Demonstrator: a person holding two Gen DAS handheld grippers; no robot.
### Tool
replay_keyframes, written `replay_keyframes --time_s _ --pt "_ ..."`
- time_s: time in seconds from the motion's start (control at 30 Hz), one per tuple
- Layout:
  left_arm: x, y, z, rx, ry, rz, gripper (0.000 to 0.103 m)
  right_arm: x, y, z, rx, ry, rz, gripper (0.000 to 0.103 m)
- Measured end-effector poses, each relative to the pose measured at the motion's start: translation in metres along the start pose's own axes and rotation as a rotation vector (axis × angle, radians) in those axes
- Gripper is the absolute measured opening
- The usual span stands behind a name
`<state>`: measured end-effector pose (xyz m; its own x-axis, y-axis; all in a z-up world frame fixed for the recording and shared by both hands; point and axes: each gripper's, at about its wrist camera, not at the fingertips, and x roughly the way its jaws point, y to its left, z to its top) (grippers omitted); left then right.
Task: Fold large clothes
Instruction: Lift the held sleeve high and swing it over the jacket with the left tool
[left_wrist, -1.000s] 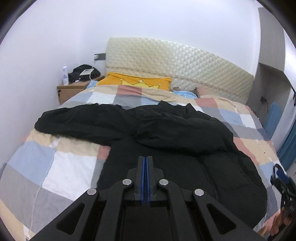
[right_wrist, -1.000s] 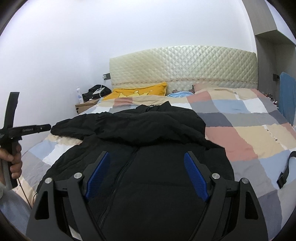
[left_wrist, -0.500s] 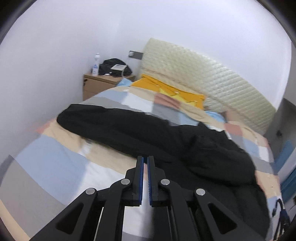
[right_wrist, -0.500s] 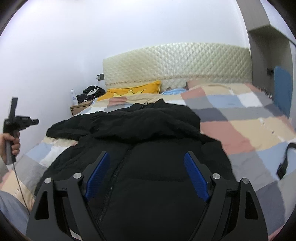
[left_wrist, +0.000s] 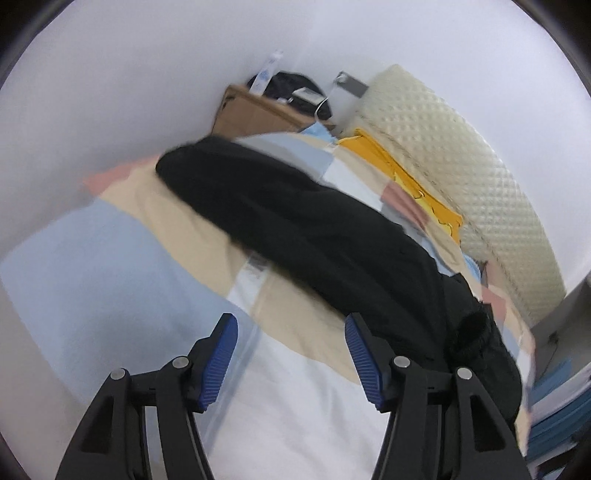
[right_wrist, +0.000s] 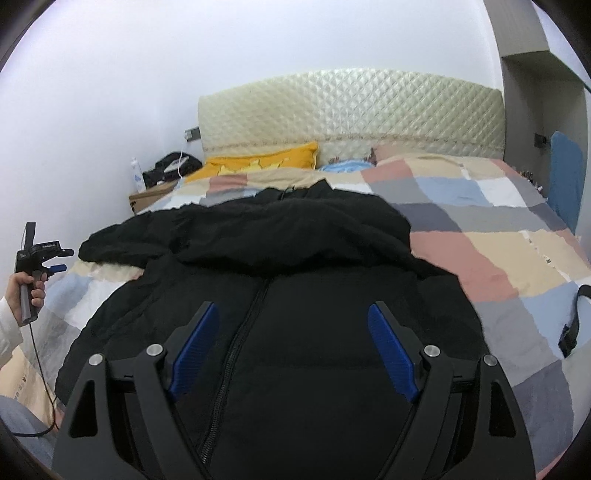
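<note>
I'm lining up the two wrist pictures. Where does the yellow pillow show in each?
Left wrist: yellow pillow upper right, tilted, beside the headboard.
Right wrist: yellow pillow centre, left of middle, beyond the black jacket.
Shared landmark: the quilted headboard right behind the pillow.

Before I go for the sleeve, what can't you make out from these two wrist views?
- Left wrist view: motion blur smears the black jacket sleeve's cuff and the quilt.
- Right wrist view: the right gripper frame and bottom edge hide the jacket's hem.
- Nightstand items: too small to identify.
</note>
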<state>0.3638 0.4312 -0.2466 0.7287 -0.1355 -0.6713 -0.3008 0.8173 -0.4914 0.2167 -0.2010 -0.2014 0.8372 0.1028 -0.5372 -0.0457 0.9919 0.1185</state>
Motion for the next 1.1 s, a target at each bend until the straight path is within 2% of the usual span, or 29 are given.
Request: replay_keyframes --time_s 0.13,0.23,0.3,0.4,0.47,0.57,0.73,0.83,0.9,0.93,1.0,1.1 --pt "0.037 0.035 0.017 -0.081 0.028 -0.069 0.060 0.013 0.005 0.005 0.023 0.027 0.005 0.083" --pt "0.066 0.059 0.033 -0.170 0.013 -0.112 0.060 0.022 0.015 0.006 -0.009 0.035 -0.018 0.083" --pt "0.082 0.068 0.041 -0.187 -0.033 -0.113 0.060 0.029 0.020 0.005 -0.021 0.037 -0.028 0.083" --pt "0.112 0.079 0.052 -0.236 -0.037 -0.136 0.060 0.047 0.020 0.003 -0.008 0.055 -0.056 0.083" --pt "0.132 0.082 0.061 -0.252 -0.048 -0.105 0.060 0.058 0.019 0.003 0.001 0.084 -0.059 0.083" --pt "0.148 0.081 0.071 -0.251 -0.095 -0.086 0.060 0.066 0.016 0.002 0.005 0.097 -0.081 0.083" --pt "0.162 0.082 0.079 -0.274 -0.141 -0.105 0.058 0.070 0.004 0.003 0.066 0.096 -0.109 0.083" --pt "0.166 0.089 0.087 -0.328 -0.156 -0.129 0.045 0.070 -0.006 0.003 0.106 0.091 -0.116 0.083" --pt "0.164 0.094 0.090 -0.379 -0.175 -0.134 0.031 0.069 -0.009 0.003 0.116 0.090 -0.121 0.083" --pt "0.162 0.096 0.093 -0.400 -0.185 -0.137 0.028 0.068 -0.010 0.003 0.120 0.087 -0.119 0.083" --pt "0.159 0.094 0.099 -0.414 -0.199 -0.122 0.016 0.065 -0.011 0.004 0.119 0.079 -0.116 0.083" --pt "0.146 0.078 0.104 -0.405 -0.237 -0.068 0.007 0.062 -0.012 0.005 0.118 0.068 -0.112 0.083"
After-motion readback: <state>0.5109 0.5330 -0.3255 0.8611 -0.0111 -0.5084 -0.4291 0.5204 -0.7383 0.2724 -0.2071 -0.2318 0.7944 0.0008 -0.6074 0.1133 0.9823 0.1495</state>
